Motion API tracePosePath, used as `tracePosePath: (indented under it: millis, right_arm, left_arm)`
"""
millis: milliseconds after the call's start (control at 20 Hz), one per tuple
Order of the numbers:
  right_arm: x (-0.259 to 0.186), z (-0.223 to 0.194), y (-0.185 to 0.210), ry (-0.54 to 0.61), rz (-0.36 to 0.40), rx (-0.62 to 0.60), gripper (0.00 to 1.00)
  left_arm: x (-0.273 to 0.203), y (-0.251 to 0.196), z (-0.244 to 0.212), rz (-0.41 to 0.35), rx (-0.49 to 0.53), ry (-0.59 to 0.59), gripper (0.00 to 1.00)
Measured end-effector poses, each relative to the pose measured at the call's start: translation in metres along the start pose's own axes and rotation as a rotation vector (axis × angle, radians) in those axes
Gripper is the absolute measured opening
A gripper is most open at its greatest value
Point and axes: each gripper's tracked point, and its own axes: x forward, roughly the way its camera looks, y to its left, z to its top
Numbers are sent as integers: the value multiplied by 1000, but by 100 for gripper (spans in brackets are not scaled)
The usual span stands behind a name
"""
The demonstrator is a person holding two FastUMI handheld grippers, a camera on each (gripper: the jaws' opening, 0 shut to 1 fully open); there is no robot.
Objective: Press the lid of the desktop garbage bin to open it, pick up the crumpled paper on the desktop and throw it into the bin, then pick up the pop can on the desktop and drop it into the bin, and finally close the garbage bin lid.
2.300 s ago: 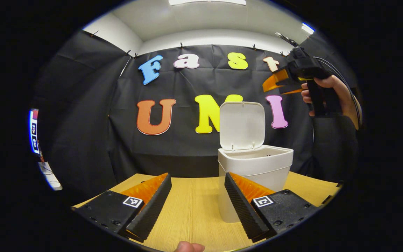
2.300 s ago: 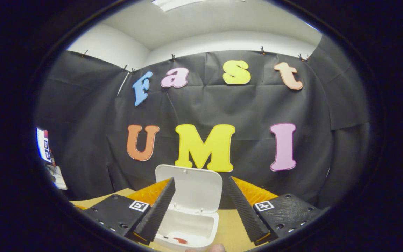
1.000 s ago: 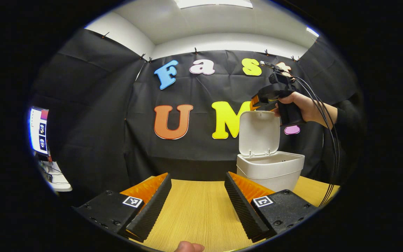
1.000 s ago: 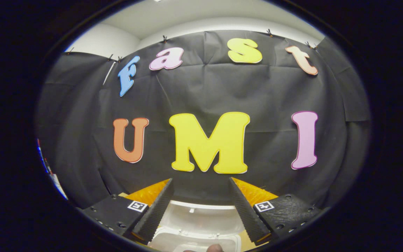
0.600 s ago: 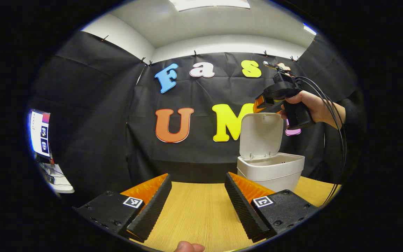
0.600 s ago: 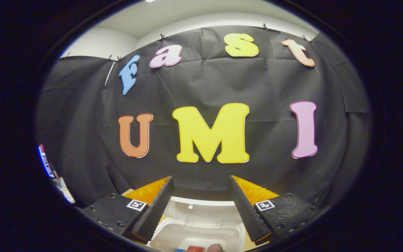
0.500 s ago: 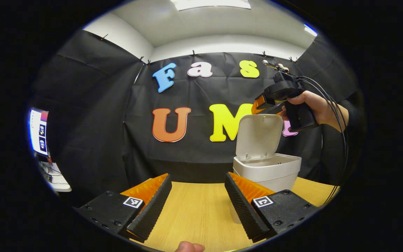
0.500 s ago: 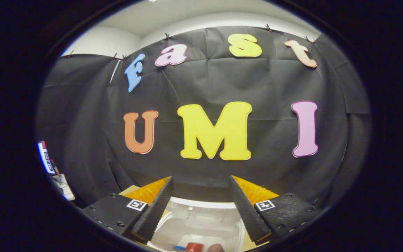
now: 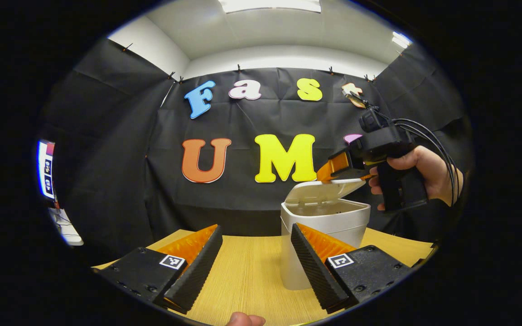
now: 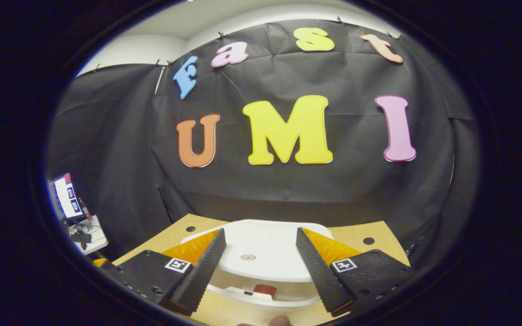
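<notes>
The white garbage bin (image 9: 329, 226) stands on the wooden table (image 9: 247, 280), right of centre in the left gripper view. Its lid (image 9: 322, 190) is tipped down almost flat, with a narrow gap left at the front. My right gripper (image 9: 331, 171), held by a hand (image 9: 424, 170), rests its fingers on top of that lid. In the right gripper view the lid (image 10: 261, 253) lies just under my open right gripper (image 10: 258, 271), and a red pop can (image 10: 264, 290) shows through the gap above the bin's rim (image 10: 265, 301). My left gripper (image 9: 256, 267) hovers open over the table, holding nothing.
A lit monitor (image 9: 45, 167) stands on a small side table beyond the table's left edge; it is also in the right gripper view as the monitor (image 10: 66, 194). Black cloth walls close the back and sides. Small holes (image 10: 368, 241) mark the tabletop behind the bin.
The lid has swung from upright down to nearly flat. My right gripper came down over it from above and behind. The left gripper stayed open and drifted only slightly.
</notes>
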Motion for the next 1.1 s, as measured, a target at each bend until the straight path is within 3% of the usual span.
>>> tracePosePath:
  millis: [350,800,850,1000,1100]
  right_arm:
    - [2,-39,-2,-15,-8,-28,98]
    - [6,-52,-9,-55,-31,-28,99]
    - [6,-54,-9,-53,-32,-30,87]
    - [6,-61,-8,-36,-38,-105,88]
    - [6,-64,-1,-58,10,-113,87]
  left_arm:
    - [-6,11,-9,31,-13,9,98]
    - [1,2,-17,1,-11,25,98]
    - [1,1,-17,2,-12,25,98]
    - [3,-1,-18,-7,-21,27,98]
    - [4,-2,-18,-7,-23,28,98]
